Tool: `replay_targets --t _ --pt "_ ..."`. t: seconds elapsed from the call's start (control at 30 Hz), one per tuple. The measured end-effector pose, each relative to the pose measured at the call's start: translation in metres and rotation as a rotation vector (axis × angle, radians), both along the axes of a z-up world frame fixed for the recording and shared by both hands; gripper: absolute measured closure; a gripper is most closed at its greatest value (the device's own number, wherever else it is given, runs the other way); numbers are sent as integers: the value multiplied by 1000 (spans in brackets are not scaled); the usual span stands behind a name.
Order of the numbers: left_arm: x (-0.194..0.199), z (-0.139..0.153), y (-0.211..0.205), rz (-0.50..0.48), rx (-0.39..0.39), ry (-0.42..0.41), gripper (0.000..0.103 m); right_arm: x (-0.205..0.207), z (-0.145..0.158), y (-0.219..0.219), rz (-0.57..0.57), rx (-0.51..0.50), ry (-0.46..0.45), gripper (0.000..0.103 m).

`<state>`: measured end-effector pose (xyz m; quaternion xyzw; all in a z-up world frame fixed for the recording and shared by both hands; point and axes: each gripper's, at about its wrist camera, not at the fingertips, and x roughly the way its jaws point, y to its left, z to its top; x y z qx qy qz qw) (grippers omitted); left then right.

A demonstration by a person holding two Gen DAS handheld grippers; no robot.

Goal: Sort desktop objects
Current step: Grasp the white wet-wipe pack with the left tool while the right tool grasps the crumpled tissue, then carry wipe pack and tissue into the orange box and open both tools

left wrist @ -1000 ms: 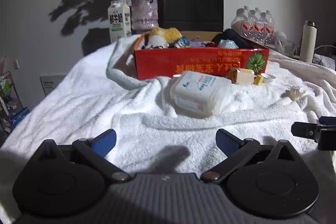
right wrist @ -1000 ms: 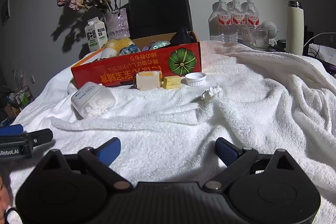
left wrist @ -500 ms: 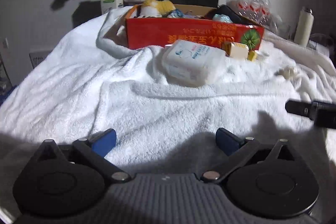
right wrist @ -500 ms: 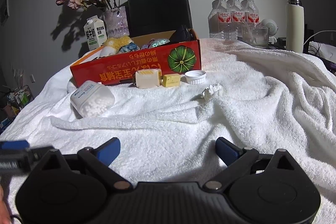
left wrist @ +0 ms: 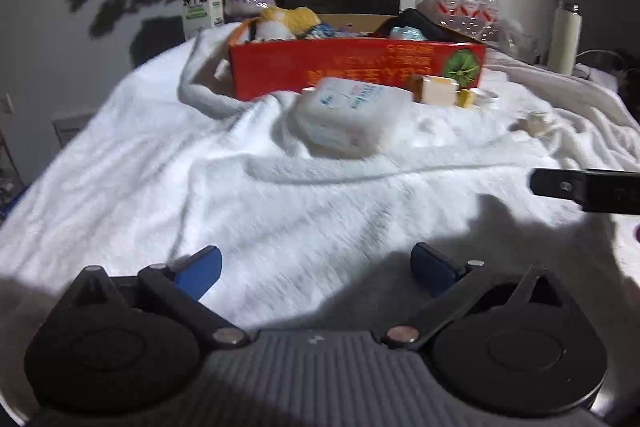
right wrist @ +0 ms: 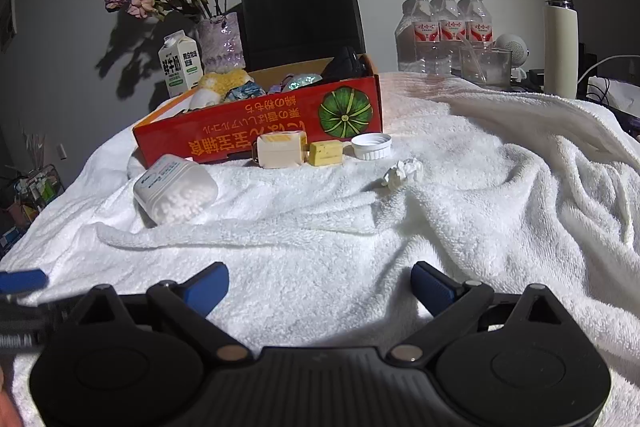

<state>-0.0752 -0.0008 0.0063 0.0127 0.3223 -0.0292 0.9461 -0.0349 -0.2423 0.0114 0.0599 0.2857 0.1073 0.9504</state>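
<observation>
1. Left wrist view: the left hand-held gripper (left wrist: 316, 269) is spread wide and empty above the white towel (left wrist: 168, 163); the cotton-swab tub (left wrist: 352, 115) lies just in front of the red box (left wrist: 356, 69).
2. Right wrist view: the right hand-held gripper (right wrist: 320, 281) is also wide and empty; a cream case (right wrist: 280, 149), yellow block (right wrist: 326, 153) and white cap (right wrist: 372, 146) sit against the red box (right wrist: 260, 135), with crumpled paper (right wrist: 402, 173) nearer.

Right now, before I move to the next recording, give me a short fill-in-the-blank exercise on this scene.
1. The red box has a green ____ printed on its front.
2. The cotton swab container lies on its ____ on the white towel.
3. The white bottle cap rests to the ____ of the small yellow block in the right wrist view.
4. Both the left gripper and the right gripper have their fingers ____.

Missing words: pumpkin; side; right; open
</observation>
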Motion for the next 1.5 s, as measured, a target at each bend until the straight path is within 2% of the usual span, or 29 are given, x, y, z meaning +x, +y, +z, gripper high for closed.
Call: replay_targets --t 0.1,0.13,0.2,0.27,0.33,0.43,0.5,0.57,0.63,0.7,0.77,0.8,0.83,0.87,1.0,1.1,1.27,1.37,1.5 --pt "-4 8 2 -127 -61 77 3 0 0 1 -1 -11 3 5" --pt "-6 14 5 -152 -85 63 3 0 0 1 1 -15 6 5" --pt "-10 28 8 -168 -88 -28 0 -1 3 3 6 -26 7 5" --pt "-4 37 4 -150 -29 -112 0 -1 8 4 28 -28 -1 5" --pt "16 42 -2 -134 20 -149 0 1 17 3 41 -21 -23 6" --pt "58 43 -9 -147 30 -196 0 6 30 3 39 -55 -88 6" --pt "89 38 -15 -171 27 -158 0 15 33 0 26 -102 -118 11" --pt "117 28 -20 -178 37 -102 0 28 32 -5 3 -133 -111 19" --pt "135 20 -22 -188 28 -67 0 42 29 -11 -24 -144 -97 24" --pt "149 14 -23 -200 5 -33 2 56 25 -17 -52 -147 -90 32" --pt "157 11 -21 -182 -11 -23 8 73 20 -21 -73 -130 -57 52" --pt "157 10 -19 -180 -26 -24 8 80 18 -23 -78 -118 -41 59" --pt "155 12 -18 -180 -26 -28 9 86 14 -23 -82 -112 -27 74" --pt "152 13 -19 -179 -13 -32 10 91 10 -21 -88 -118 -17 82" --pt "130 24 -26 -150 51 -80 14 90 6 -16 -86 -142 -45 86" --pt "108 40 -26 -130 30 -111 18 81 12 -16 -61 -118 -55 88" --pt "68 64 -23 -110 -36 -154 18 48 31 -7 18 -52 -113 88" --pt "45 69 -24 -101 -40 -169 18 22 40 1 53 -13 -145 88" --pt "19 63 -26 -107 -53 -142 18 -9 42 13 98 7 -154 88"
